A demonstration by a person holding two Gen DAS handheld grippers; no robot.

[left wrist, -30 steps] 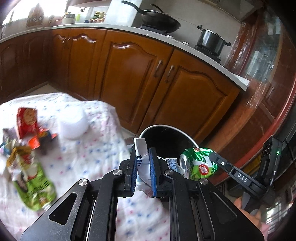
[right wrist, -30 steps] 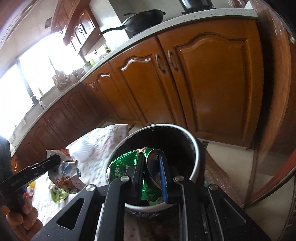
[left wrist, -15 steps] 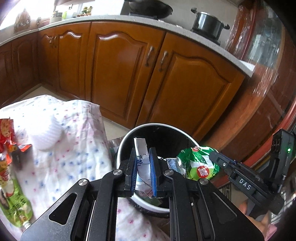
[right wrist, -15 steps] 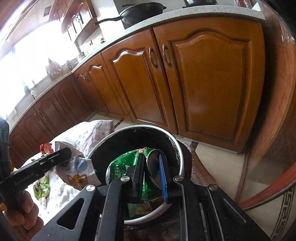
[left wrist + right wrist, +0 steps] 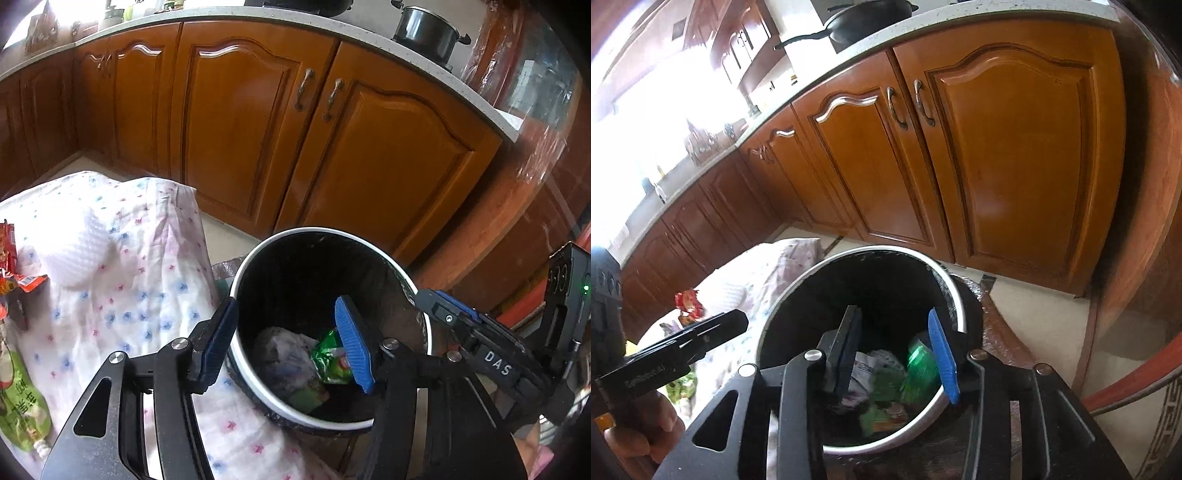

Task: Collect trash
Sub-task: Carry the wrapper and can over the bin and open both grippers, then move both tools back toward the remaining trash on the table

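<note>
Two grippers are hanging over the bin point(image 5: 236, 280), left gripper point(image 5: 288, 343) and right gripper point(image 5: 897, 354) both opening their jaws with nothing between them. Wrappers point(image 5: 332, 358) are lying inside the bin; farther off, a green pouch point(image 5: 18, 410) and red packets point(image 5: 7, 254) are waiting on the cloth point(image 5: 147, 295).

Daylight pours in from the window point(image 5: 646, 122) at upper left — blown out to pure white there, glaring off the cabinet doors point(image 5: 1008, 155). The bin's point(image 5: 328, 236) inside stays deep in shadow. Fisheye bends every edge, corners go black, and a green wrapper point(image 5: 919, 365) smears with blur.
</note>
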